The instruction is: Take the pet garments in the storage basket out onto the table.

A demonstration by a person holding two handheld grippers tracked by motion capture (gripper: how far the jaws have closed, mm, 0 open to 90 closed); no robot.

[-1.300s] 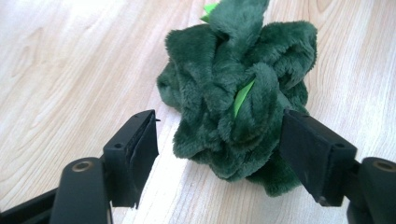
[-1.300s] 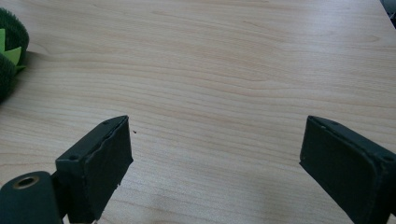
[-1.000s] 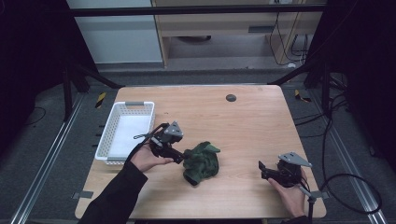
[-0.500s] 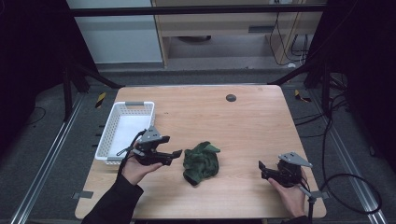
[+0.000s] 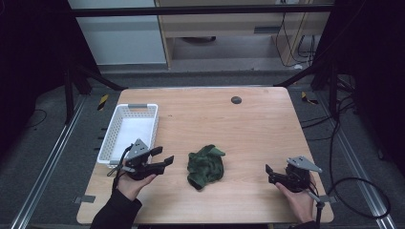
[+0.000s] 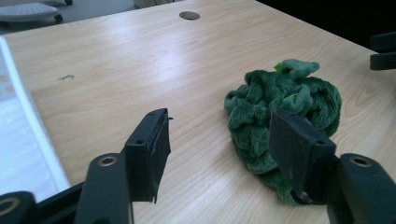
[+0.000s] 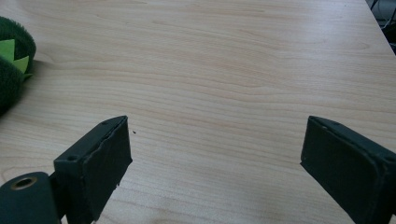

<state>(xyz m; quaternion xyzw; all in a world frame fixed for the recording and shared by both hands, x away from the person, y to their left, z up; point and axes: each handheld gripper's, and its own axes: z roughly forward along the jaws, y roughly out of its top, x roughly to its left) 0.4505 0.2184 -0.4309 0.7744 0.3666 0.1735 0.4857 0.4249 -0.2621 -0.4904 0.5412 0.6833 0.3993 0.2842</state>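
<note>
No brand, label or writing could be read on anything in the frames. The left claw (image 5: 165,161) lay nearly level just above the tabletop (image 5: 248,124) near its front left corner, cradled from below in the person's left hand (image 5: 133,179), jaws aimed toward the green plush toy (image 5: 206,166). Its jaws had just been closing and stood partly apart, with nothing between them; in the left gripper view the toy (image 6: 280,121) sat crumpled just beyond the pads, untouched. The toy lay near the front edge, about midway between the two claws. The right claw (image 5: 269,174) rested near the front right corner in the person's right hand (image 5: 298,195), jaws wide apart over bare wood and holding nothing. A white slotted basket (image 5: 114,136) stood along the left edge.
</note>
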